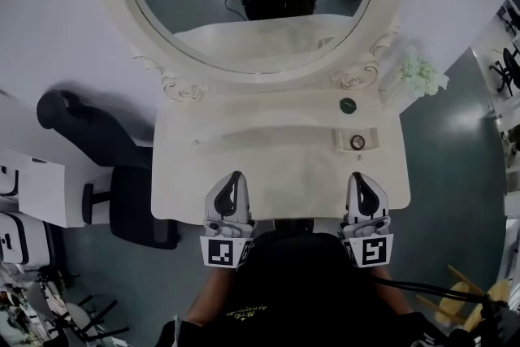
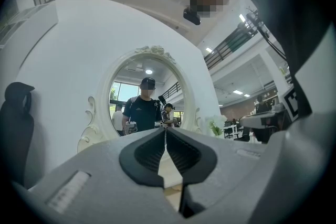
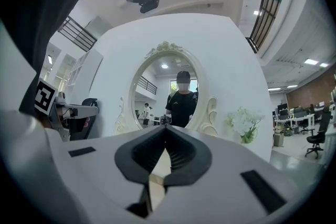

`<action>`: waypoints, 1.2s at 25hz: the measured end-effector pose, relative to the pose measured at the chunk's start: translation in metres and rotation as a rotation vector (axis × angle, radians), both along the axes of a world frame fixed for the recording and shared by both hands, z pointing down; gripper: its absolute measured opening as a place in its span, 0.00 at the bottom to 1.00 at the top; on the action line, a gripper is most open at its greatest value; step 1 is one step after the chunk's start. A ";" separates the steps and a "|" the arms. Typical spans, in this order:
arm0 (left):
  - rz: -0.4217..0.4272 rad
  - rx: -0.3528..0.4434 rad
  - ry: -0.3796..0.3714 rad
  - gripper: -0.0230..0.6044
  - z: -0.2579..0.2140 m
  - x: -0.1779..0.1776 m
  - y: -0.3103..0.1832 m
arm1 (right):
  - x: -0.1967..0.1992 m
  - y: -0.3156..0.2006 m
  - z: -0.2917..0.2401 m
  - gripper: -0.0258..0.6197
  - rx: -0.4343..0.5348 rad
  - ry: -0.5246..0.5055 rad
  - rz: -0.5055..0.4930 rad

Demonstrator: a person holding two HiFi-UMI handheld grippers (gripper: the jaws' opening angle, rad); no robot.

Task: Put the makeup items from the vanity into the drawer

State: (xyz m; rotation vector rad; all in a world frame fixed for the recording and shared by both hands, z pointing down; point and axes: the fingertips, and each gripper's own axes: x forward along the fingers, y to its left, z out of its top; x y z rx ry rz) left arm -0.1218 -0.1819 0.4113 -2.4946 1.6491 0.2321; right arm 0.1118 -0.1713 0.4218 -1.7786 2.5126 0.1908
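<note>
Start stage, nothing picked. Left claw [image 1: 235,178] and right claw [image 1: 358,178] pressed together, empty, held at table [image 1: 268,166] front edge. Dark round makeup item [image 1: 348,104] lies far right, untouched. Drawer not seen pulled out; likely needed next.

All views (head's steeply downward) face the vanity [image 1: 268,166].

An open-plan office hall: the vanity [image 1: 268,166] backs onto a white partition [image 3: 231,60], a black office chair [image 1: 134,207] alongside, desks [image 3: 296,118] and a mezzanine railing [image 3: 268,8] beyond.
</note>
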 end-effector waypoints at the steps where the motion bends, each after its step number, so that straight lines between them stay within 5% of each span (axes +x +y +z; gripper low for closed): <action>1: 0.001 0.001 0.000 0.08 0.000 0.001 0.000 | 0.001 0.000 0.000 0.04 0.000 0.000 0.002; 30: -0.014 0.007 -0.009 0.08 -0.002 0.004 0.010 | 0.000 -0.006 0.010 0.04 -0.042 0.041 -0.023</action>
